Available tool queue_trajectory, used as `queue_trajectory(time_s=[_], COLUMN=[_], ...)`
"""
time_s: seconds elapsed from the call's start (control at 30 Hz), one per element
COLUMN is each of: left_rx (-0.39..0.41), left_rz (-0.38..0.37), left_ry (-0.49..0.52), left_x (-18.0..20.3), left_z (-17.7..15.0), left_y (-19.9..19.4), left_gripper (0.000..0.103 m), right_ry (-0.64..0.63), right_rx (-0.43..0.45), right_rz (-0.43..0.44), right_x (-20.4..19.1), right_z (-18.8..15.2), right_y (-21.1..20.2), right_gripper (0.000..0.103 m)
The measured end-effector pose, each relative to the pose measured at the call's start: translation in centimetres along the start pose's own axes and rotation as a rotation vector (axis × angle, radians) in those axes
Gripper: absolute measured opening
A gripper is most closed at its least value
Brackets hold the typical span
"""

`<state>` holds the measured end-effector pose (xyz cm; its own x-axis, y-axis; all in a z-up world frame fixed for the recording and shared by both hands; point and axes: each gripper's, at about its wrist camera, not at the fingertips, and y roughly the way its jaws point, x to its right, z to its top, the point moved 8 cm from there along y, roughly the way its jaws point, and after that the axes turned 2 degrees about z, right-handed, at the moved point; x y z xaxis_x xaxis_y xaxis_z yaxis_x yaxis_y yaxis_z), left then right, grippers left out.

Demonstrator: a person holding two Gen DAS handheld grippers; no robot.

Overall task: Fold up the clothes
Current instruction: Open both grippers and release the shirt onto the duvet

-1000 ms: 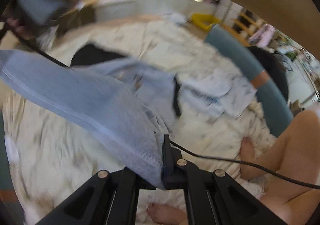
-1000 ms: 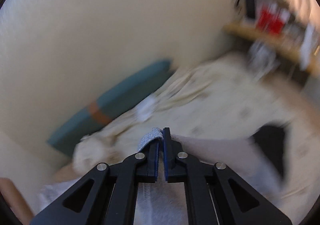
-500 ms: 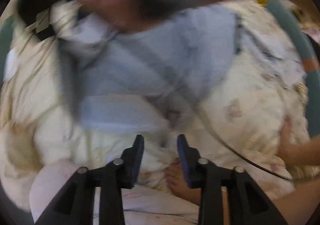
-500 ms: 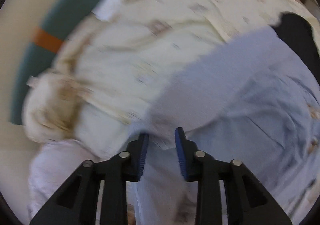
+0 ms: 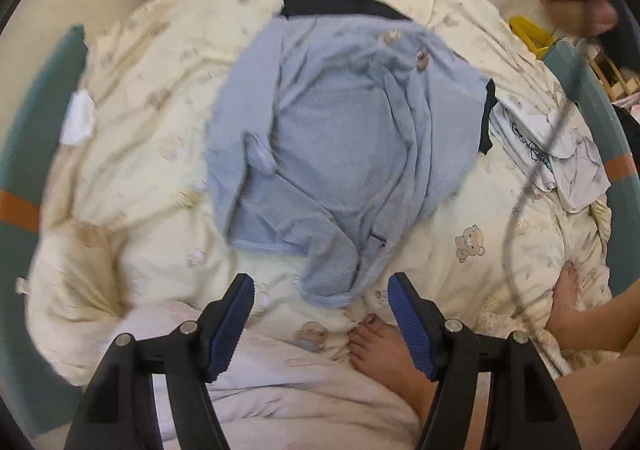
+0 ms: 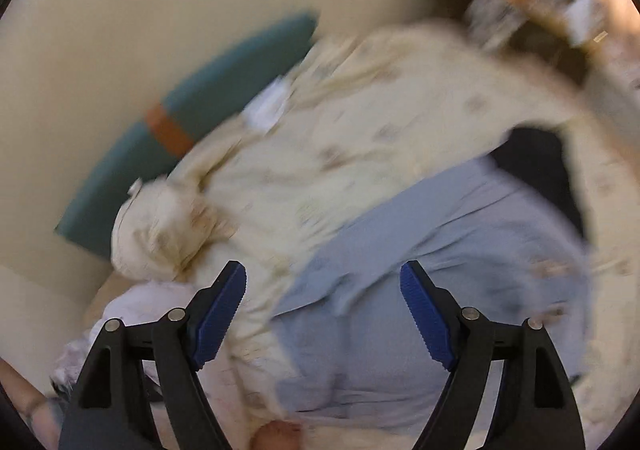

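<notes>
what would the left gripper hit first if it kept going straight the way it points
Probably the near hem of the light blue garment, which lies on the cream bear-print duvet just ahead of the open left gripper; depth is uncertain.

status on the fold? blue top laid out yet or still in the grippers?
Laid out: the light blue top lies spread on the cream bear-print duvet, still rumpled, one edge flipped over. In hand: nothing; left gripper and right gripper are both open and empty. Left: every fold, plus the white garment beside it.

Bare duvet (image 5: 132, 122) is seen at 9 o'clock of blue garment (image 5: 344, 138); white clothes (image 5: 560, 154) and cable (image 5: 516, 210) obstruct at 3 o'clock.
</notes>
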<state>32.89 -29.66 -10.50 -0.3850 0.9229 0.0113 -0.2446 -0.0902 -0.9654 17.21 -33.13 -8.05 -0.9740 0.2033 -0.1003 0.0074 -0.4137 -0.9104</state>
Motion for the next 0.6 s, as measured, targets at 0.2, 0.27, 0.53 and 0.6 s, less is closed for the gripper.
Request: queue_trajectory(time_s=[0.2, 0.27, 0.53, 0.6], left_rx=[0.095, 0.118, 0.167, 0.176], left_rz=[0.042, 0.023, 0.000, 0.003], left_ry=[0.034, 0.040, 0.144, 0.173], left_x=[-1.3, -0.6, 5.2, 6.8], left_z=[3.0, 4.4, 9.2, 10.5], left_y=[-4.0, -5.2, -8.4, -9.0], left_gripper=[0.070, 0.070, 0.070, 0.070], right_ry=[-0.005, 0.031, 0.174, 0.207], right_rx=[0.146, 0.126, 0.050, 0.069], right_rz=[-0.176, -0.206, -0.325, -0.313], right_x=[6.8, 9.0, 17.5, 18.9], right_z=[-1.5, -4.0, -13.8, -15.1], right_y=[-12.0, -13.0, -17.1, -16.4], right_gripper=[0.083, 0.083, 0.083, 0.081])
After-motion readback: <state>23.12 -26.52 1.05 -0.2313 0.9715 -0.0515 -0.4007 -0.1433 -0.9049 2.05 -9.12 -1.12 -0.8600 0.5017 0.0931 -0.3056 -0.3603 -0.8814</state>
